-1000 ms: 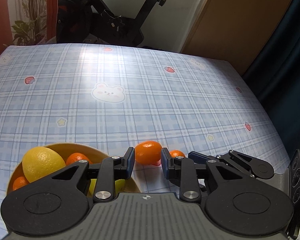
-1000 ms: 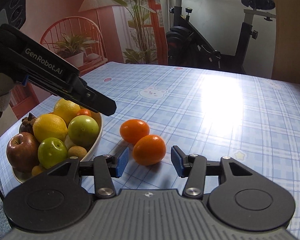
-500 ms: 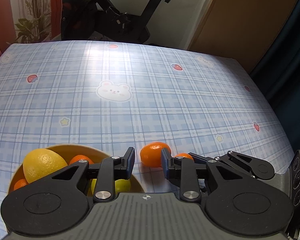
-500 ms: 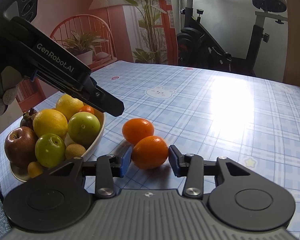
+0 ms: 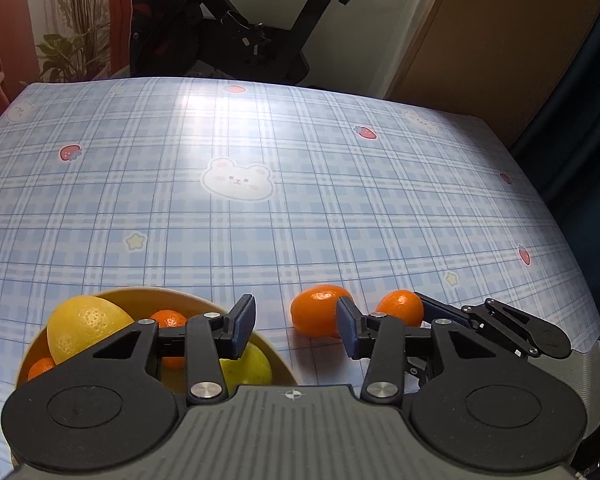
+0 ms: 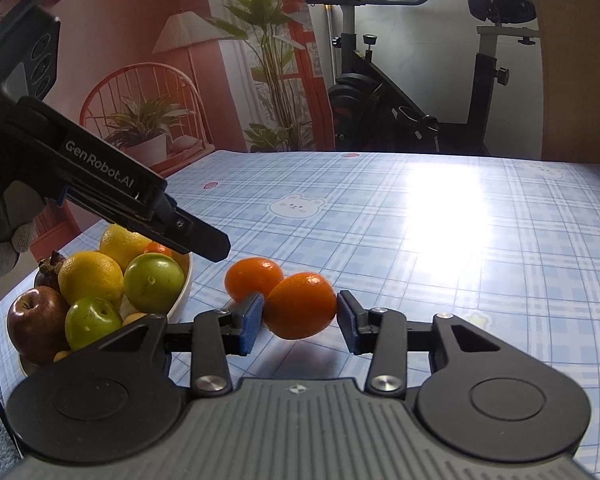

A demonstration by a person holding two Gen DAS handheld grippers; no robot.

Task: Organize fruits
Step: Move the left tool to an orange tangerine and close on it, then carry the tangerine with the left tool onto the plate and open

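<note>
My right gripper (image 6: 300, 320) is shut on an orange (image 6: 300, 306), both blue pads pressing its sides just above the tablecloth. A second orange (image 6: 254, 280) lies on the cloth just behind it, touching it. My left gripper (image 5: 295, 320) hovers over the bowl's right rim; its jaws are opening and nothing is between them. In the left wrist view the loose orange (image 5: 318, 312) sits just past the right finger, and the held orange (image 5: 400, 306) shows further right. A cream bowl (image 6: 184, 280) holds lemons, green apples, a red apple and small oranges.
The blue plaid tablecloth (image 5: 260, 200) runs on far beyond the fruit. An exercise bike (image 6: 420, 100) stands behind the table, with plants and a red wire chair (image 6: 140, 92) to the left. A gloved hand (image 6: 4, 240) holds the left gripper.
The right gripper's pads have closed onto the nearer orange, which earlier lay between open jaws. The left gripper's jaws, shut before, now stand apart.
</note>
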